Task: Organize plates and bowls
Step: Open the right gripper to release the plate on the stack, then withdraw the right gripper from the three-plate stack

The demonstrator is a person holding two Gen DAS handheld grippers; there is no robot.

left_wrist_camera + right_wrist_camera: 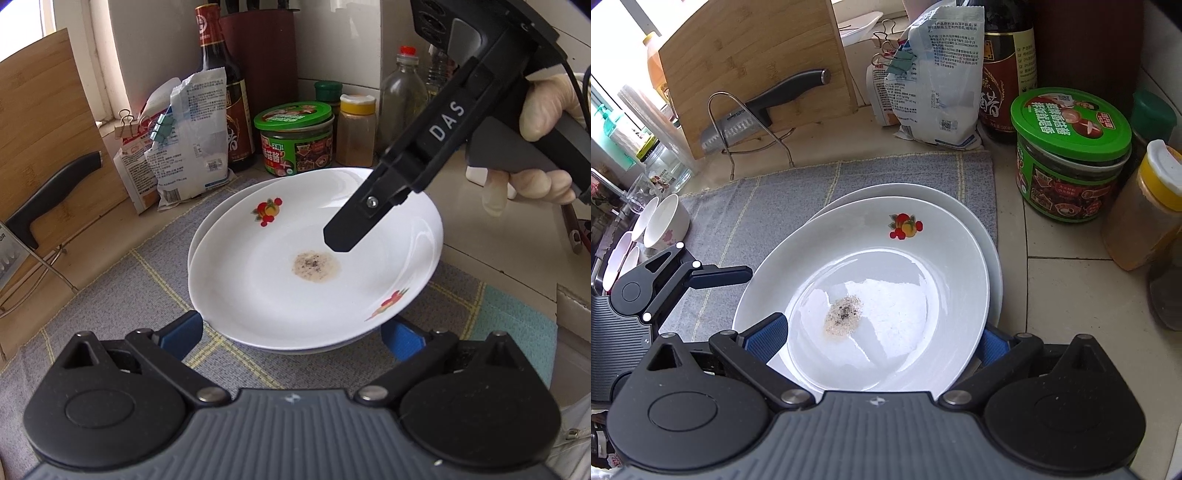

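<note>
Two plates: white glazed dishes stacked on a grey cloth mat (768,206) on the counter (1071,295), in front of jars and bottles.
Top plate (280,273): deep, with fruit prints and a brown speckled residue (316,266) at its centre; it sits slightly off-centre and tilted on the lower plate (991,254).
Handling: stiff, smooth and probably slippery ceramic, breakable if dropped or knocked; moderately heavy for a rim hold. Best taken at the rim edge, kept level so residue stays put.
Bowls (665,221): small white ones lie on their sides, well apart at the far left near the sink.
Right gripper (882,341): blue fingers spread wide, one over the plate's inner wall, one outside the rim; nothing pinched.
Left gripper (295,330): fingers also spread, either side of the near rim, gripping nothing.
Gloved hand (543,110): holds the right gripper's handle.
</note>
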